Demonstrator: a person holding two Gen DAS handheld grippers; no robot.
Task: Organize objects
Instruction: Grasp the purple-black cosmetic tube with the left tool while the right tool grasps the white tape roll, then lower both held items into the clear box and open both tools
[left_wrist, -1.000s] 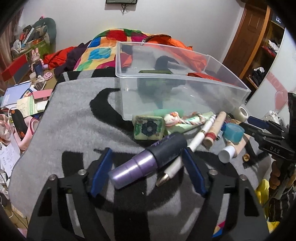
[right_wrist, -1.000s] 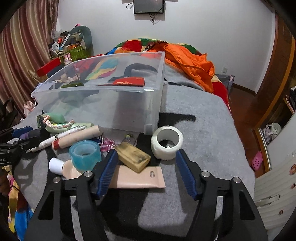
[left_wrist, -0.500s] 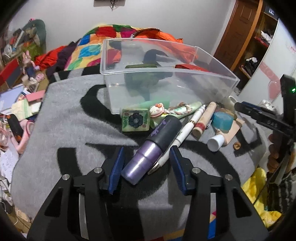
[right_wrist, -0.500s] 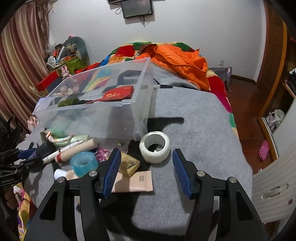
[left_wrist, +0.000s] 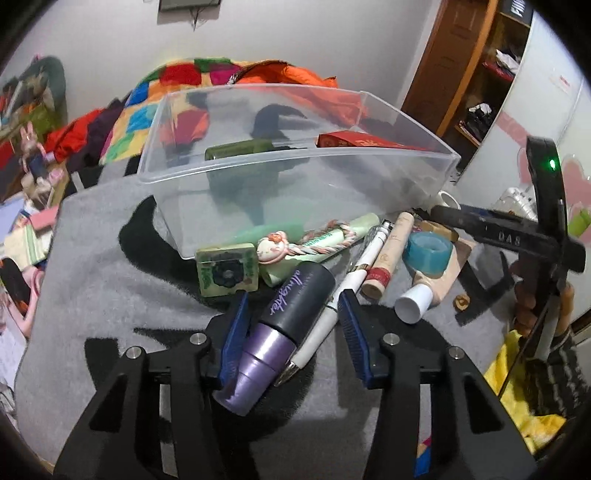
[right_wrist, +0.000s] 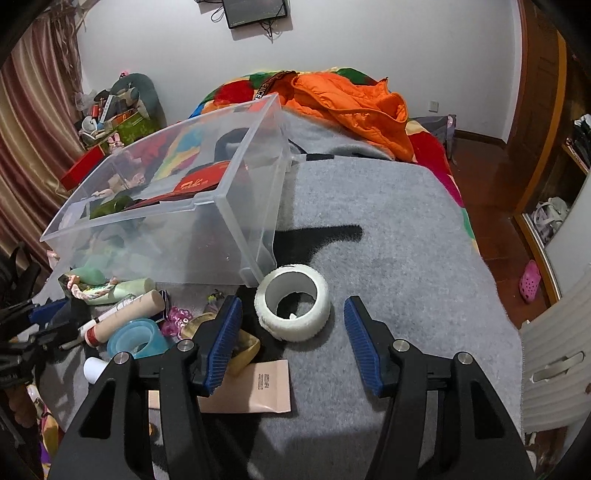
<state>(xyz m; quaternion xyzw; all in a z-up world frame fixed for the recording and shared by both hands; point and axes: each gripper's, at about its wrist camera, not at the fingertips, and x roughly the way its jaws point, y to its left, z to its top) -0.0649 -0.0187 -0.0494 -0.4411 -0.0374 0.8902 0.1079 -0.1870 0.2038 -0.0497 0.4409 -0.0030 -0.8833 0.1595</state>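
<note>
Now the left hand-held gripper (left_wrist: 291, 325), jaws just narrowed, brackets the purple bottle (left_wrist: 280, 328).

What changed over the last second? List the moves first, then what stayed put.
The left gripper has just been closing its jaws around the purple bottle and white pen; whether it grips them is unclear. The right gripper, open, shifted off the beige tube to line up on the white tape roll. The clear bin and the loose items stayed put.
</note>
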